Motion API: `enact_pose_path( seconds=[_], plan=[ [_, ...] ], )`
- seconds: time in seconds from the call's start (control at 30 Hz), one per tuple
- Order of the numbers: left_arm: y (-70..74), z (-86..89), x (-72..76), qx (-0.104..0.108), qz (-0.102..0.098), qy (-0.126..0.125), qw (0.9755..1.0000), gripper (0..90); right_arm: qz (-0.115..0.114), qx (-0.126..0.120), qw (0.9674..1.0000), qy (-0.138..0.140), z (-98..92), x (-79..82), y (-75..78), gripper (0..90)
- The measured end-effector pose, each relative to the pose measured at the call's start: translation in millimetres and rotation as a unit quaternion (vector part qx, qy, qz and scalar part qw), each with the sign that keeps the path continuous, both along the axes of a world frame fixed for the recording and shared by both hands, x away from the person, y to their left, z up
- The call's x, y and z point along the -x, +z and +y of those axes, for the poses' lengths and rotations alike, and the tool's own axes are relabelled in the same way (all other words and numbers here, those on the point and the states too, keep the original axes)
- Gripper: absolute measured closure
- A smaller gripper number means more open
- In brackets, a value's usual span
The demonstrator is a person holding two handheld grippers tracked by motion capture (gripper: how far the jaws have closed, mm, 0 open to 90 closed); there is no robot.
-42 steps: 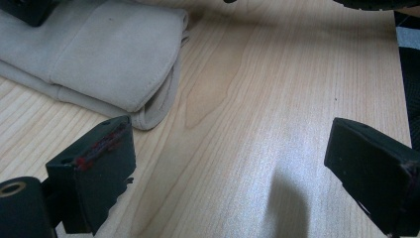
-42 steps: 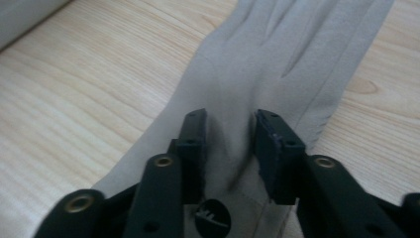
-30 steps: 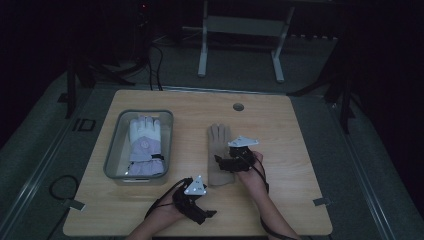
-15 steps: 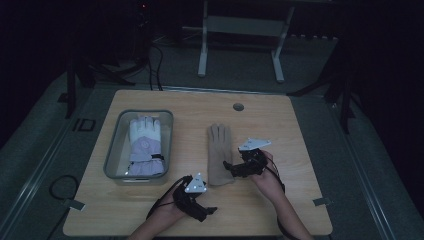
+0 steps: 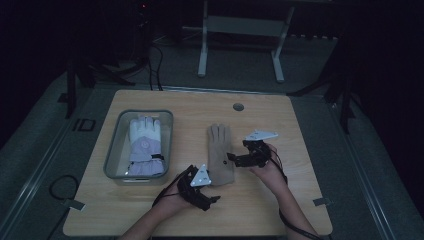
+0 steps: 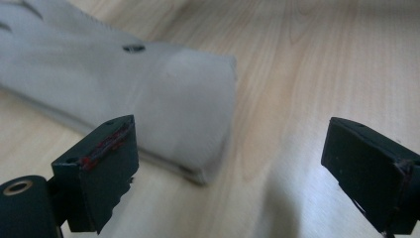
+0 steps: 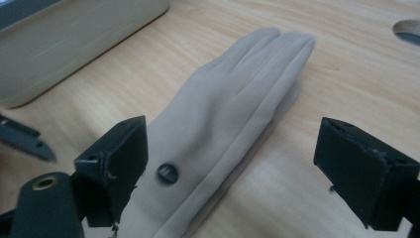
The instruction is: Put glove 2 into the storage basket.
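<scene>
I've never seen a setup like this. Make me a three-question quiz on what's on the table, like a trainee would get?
1. True or false: the beige glove lies inside the clear bin.
2. What does the bin hold? A) a white and lilac glove B) a mug C) scissors
3. Fill in: both the left gripper and the right gripper have their jaws ____.

Key
1. False; it lies flat on the wooden table, beside the bin.
2. A, the white and lilac glove.
3. Open; neither clamps the beige glove.
</scene>
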State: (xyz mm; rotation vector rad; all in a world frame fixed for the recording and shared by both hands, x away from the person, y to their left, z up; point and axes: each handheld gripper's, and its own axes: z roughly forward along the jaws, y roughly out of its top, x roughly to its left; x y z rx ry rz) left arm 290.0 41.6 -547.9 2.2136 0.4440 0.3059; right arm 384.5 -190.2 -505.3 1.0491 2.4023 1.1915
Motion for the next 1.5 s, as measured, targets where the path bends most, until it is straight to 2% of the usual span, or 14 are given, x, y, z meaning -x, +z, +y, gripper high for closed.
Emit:
enact_pose_path(
  seconds=[0.07,0.17,0.23,0.43,0.67,0.8,0.93,1.07,1.17,1.2,1.23,1.3,1.4,1.5],
  plan=[
    [1.3,-2.0,-4.6,-0.002,-0.009,-0.014,0.9999,8.9,0.002,0.003,1.0,-0.006,1.5,-9.1,0.1,14.5],
    [0.8,-4.1,-9.4,-0.002,-0.012,-0.015,0.9998,10.7,0.012,0.002,0.9999,-0.012,3.7,-21.8,-0.3,14.8],
    [-1.9,-7.9,-14.9,-0.011,-0.017,-0.012,0.9997,10.8,0.013,0.0,0.9998,-0.012,4.5,-29.0,-1.3,15.1],
    [-8.1,-12.5,-19.1,-0.023,-0.006,-0.029,0.9993,12.9,0.035,-0.012,0.999,-0.025,5.6,-49.3,-7.5,15.8],
    [-12.7,-11.5,-22.7,-0.028,0.001,-0.034,0.999,19.9,0.069,-0.019,0.9969,-0.033,10.3,-61.0,-22.7,18.2],
    [-12.0,-13.5,-27.4,-0.024,0.006,-0.039,0.9989,24.3,0.09,-0.039,0.9947,-0.031,13.6,-67.6,-29.8,18.3],
    [-13.6,-14.5,-34.6,-0.028,0.011,-0.042,0.9987,31.0,0.106,-0.035,0.9933,-0.031,21.0,-71.3,-38.5,18.4],
    [-13.2,-14.7,-38.7,-0.032,0.015,-0.044,0.9984,35.8,0.124,-0.029,0.9916,-0.021,24.0,-73.2,-46.1,26.4],
    [-12.9,-14.1,-41.8,-0.036,0.018,-0.046,0.9981,39.5,0.138,-0.042,0.9896,-0.002,22.6,-73.8,-48.2,41.9],
    [-12.8,-14.1,-42.5,-0.037,0.019,-0.045,0.9981,40.5,0.139,-0.041,0.9894,0.001,22.5,-73.5,-48.2,50.6],
    [-12.5,-14.5,-42.8,-0.038,0.02,-0.044,0.9981,41.4,0.14,-0.04,0.9894,0.004,22.5,-72.8,-47.8,58.1],
    [-12.5,-15.9,-42.3,-0.041,0.02,-0.042,0.9981,41.5,0.12,-0.023,0.9925,0.005,24.8,-69.0,-43.5,68.8],
    [-11.2,-17.6,-42.0,-0.051,0.02,-0.041,0.9977,41.9,0.074,0.029,0.9968,0.01,35.6,-60.0,-36.9,73.0],
    [-10.1,-19.2,-41.4,-0.058,0.022,-0.038,0.9974,42.1,0.046,0.059,0.9971,0.014,42.3,-54.0,-32.9,74.2]
  ],
)
